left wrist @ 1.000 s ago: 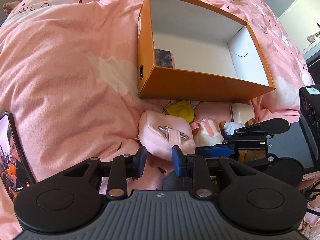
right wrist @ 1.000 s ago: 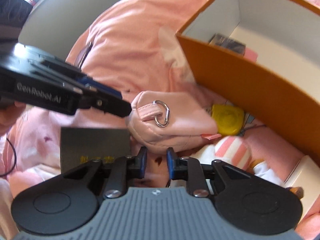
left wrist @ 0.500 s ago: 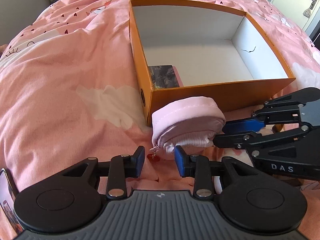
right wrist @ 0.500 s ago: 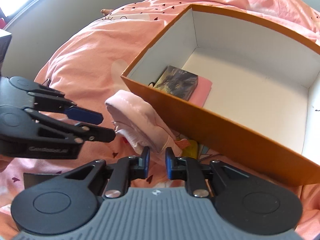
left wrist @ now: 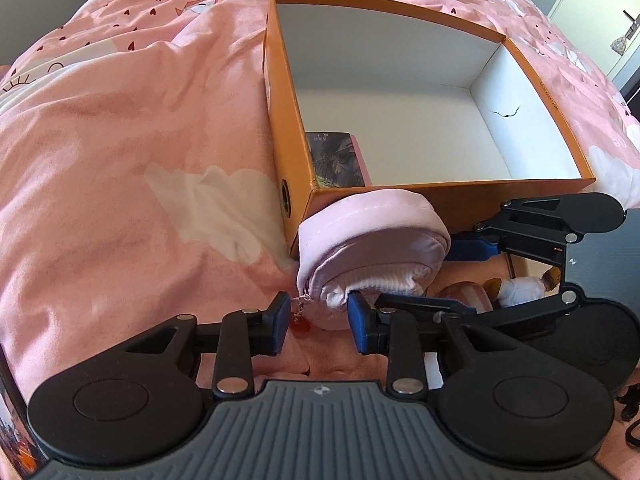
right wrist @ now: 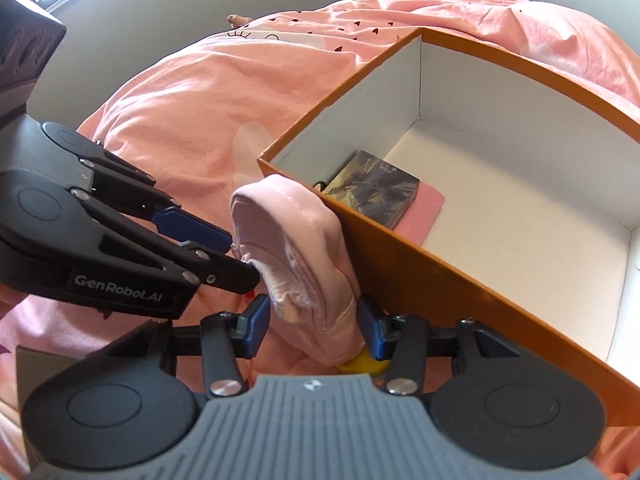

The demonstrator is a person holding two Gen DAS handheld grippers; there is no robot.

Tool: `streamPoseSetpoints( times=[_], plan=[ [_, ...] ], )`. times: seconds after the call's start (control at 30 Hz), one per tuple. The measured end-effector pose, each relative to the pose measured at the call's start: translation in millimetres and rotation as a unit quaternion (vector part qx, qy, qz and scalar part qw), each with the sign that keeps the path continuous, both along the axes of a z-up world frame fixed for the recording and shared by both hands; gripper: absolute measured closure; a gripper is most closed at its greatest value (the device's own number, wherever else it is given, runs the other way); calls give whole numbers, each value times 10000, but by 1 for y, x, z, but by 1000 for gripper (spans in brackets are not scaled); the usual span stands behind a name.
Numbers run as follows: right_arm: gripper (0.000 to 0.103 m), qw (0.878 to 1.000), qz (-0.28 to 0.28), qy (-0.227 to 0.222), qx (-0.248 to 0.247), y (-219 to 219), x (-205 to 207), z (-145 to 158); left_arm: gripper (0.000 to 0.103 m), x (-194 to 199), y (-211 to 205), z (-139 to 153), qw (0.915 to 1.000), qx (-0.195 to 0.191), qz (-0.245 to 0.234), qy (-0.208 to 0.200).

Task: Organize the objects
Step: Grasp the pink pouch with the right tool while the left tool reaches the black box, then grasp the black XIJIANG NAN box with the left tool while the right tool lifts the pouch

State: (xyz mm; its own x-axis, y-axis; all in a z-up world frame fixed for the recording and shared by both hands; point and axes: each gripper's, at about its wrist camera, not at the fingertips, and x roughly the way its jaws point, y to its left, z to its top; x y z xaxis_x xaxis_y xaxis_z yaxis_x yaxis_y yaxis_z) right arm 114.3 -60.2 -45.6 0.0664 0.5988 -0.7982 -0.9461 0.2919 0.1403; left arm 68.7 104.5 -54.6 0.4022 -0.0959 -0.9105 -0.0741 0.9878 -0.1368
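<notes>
A soft pink zip pouch (left wrist: 372,248) is lifted off the bed against the near corner of an open orange box (left wrist: 448,196). It also shows in the right wrist view (right wrist: 296,248). My left gripper (left wrist: 318,318) pinches its lower edge, with a small red charm hanging by the left finger. My right gripper (right wrist: 314,328) holds the pouch between its fingers at the other side. The box (right wrist: 460,264) has a white inside with a dark patterned card box (right wrist: 374,194) on a pink pad in its near left corner.
A pink printed duvet (left wrist: 140,140) covers the bed. A yellow item (right wrist: 362,366) lies under the pouch. A striped pink toy and a small doll (left wrist: 516,286) lie near the box front. A dark flat object (right wrist: 60,364) lies at lower left.
The pouch has been lifted from the bed up to the box's near corner. Both grippers rose with it, and the right gripper's jaws stand wider around it now.
</notes>
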Motion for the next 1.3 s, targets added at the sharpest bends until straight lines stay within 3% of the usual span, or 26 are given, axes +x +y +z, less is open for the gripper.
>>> streamPoseSetpoints(
  times=[0.17, 0.27, 0.43, 0.67, 0.83, 1.07, 1.23, 1.3],
  plan=[
    [76, 9999, -97, -78, 72, 0, -2, -1, 67, -2, -1, 7, 10000, 14, -17, 17],
    [82, 9997, -153, -166, 79, -4, -5, 3, 67, -6, -4, 15, 10000, 64, -72, -5],
    [83, 9982, -229, -436, 330, -23, -12, 29, 60, -19, -7, 33, 9993, -130, -318, 113],
    [83, 9987, -314, -114, 385, -53, -11, 60, 54, -29, -14, 42, 9944, -461, -564, 769],
    [83, 9989, -324, -126, 301, -71, -19, 69, 48, -28, -13, 32, 9855, -672, -690, 1400],
    [83, 9987, -411, -142, 265, -82, -25, 67, 36, -30, -1, 7, 9635, -1484, -476, 2178],
    [82, 9988, -433, -95, 225, -84, -24, 64, 33, -32, 3, -9, 9512, -1902, -209, 2421],
    [82, 9987, -465, -70, 215, -84, -23, 63, 38, -33, 1, -10, 9501, -1982, -176, 2401]
  ],
)
